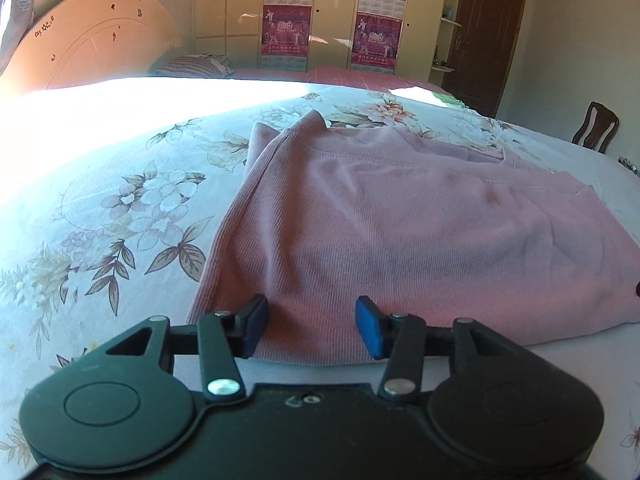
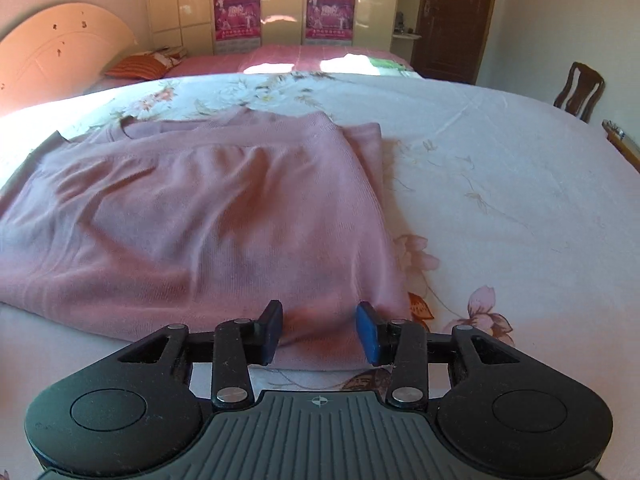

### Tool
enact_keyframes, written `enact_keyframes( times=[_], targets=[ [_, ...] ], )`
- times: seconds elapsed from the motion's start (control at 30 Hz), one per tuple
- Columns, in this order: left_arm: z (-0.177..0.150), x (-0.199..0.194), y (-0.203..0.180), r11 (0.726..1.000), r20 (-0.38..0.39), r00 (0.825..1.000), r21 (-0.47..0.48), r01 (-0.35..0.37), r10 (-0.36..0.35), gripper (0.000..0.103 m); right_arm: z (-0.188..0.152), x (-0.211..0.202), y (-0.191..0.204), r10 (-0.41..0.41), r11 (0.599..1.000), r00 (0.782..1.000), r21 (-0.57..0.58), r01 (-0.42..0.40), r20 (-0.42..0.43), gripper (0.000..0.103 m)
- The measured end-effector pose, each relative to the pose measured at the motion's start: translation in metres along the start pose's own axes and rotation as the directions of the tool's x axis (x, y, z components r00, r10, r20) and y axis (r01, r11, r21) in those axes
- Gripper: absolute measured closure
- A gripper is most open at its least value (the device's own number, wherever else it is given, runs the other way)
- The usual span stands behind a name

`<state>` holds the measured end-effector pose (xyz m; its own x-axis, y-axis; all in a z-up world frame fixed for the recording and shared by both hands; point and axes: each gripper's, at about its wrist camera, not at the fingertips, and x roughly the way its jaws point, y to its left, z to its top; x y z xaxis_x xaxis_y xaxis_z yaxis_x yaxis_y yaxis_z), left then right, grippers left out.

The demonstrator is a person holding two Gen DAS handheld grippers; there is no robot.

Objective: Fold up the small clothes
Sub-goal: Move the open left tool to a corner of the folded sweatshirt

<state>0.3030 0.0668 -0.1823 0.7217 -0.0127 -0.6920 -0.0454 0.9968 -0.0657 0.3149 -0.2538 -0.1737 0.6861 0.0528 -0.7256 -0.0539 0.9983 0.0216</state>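
A pink knit garment (image 1: 400, 216) lies on the floral bedsheet, with its sides folded inward over its body. In the left wrist view my left gripper (image 1: 312, 328) is open, its blue pads straddling the garment's near hem close to the near left corner. In the right wrist view the same garment (image 2: 200, 220) fills the left and middle. My right gripper (image 2: 318, 332) is open over the near hem, close to the garment's near right corner. Neither gripper holds cloth.
The floral bedsheet (image 1: 120, 208) spreads to the left and the same sheet (image 2: 500, 200) to the right of the garment. A headboard (image 1: 88, 48), a pillow (image 2: 144, 64), wardrobes with posters (image 1: 286, 36), a dark door (image 2: 452, 16) and a wooden chair (image 2: 578, 90) lie beyond.
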Motion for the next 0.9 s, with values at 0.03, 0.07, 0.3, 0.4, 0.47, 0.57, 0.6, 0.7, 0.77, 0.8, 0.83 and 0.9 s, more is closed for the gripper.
enact_keyframes(
  times=[0.03, 0.07, 0.3, 0.4, 0.47, 0.57, 0.6, 0.7, 0.77, 0.8, 0.83, 0.9],
  targets=[
    [0.001, 0.0, -0.004, 1.0, 0.003, 1.0, 0.005, 0.011, -0.011, 0.056, 0.003, 0.0, 0.01, 0.013, 1.0, 1.0, -0.027, -0.013, 0.01, 0.062],
    [0.003, 0.0, -0.008, 1.0, 0.006, 1.0, 0.008, 0.021, -0.021, 0.056, 0.005, 0.003, 0.017, 0.028, 0.999, 1.0, -0.04, -0.028, 0.012, 0.062],
    [-0.001, 0.016, -0.032, 0.996, -0.032, 0.998, 0.074, 0.056, -0.054, 0.054, -0.008, 0.022, 0.046, 0.066, 0.992, 0.997, -0.101, -0.07, -0.039, 0.062],
    [-0.01, 0.011, -0.029, 0.992, -0.008, 0.999, 0.116, 0.05, -0.049, 0.052, -0.021, 0.015, 0.039, 0.067, 0.993, 0.997, -0.095, -0.069, -0.024, 0.062],
    [-0.009, 0.009, -0.025, 0.994, -0.018, 0.999, 0.098, 0.053, -0.051, 0.052, -0.024, 0.012, 0.038, 0.065, 0.993, 0.998, -0.101, -0.067, -0.025, 0.062],
    [-0.004, 0.002, -0.023, 0.998, -0.035, 0.998, 0.041, 0.051, -0.049, 0.054, -0.015, 0.005, 0.044, 0.068, 0.991, 0.997, -0.11, -0.071, -0.027, 0.062],
    [-0.002, -0.001, -0.023, 0.998, -0.034, 0.998, 0.014, 0.057, -0.056, 0.053, -0.01, 0.001, 0.045, 0.093, 0.992, 0.996, -0.089, -0.094, -0.007, 0.062],
    [0.005, -0.006, -0.032, 0.997, -0.007, 0.997, 0.002, 0.082, -0.082, 0.053, 0.007, -0.004, 0.058, 0.149, 0.988, 0.988, -0.055, -0.147, 0.033, 0.062],
    [0.013, -0.002, -0.043, 0.995, 0.0, 0.995, 0.015, 0.097, -0.097, 0.053, 0.019, 0.001, 0.075, 0.16, 0.985, 0.986, -0.072, -0.156, 0.049, 0.062],
    [0.018, 0.002, -0.05, 0.994, 0.002, 0.994, 0.012, 0.106, -0.106, 0.052, 0.025, 0.006, 0.084, 0.168, 0.983, 0.984, -0.081, -0.164, 0.053, 0.062],
    [0.021, 0.007, -0.055, 0.994, 0.004, 0.994, 0.009, 0.112, -0.112, 0.052, 0.032, 0.012, 0.095, 0.18, 0.981, 0.982, -0.089, -0.175, 0.058, 0.062],
    [0.024, 0.017, -0.065, 0.994, -0.005, 0.994, 0.02, 0.111, -0.11, 0.052, 0.041, 0.023, 0.11, 0.184, 0.979, 0.981, -0.097, -0.178, 0.056, 0.062]
  ],
)
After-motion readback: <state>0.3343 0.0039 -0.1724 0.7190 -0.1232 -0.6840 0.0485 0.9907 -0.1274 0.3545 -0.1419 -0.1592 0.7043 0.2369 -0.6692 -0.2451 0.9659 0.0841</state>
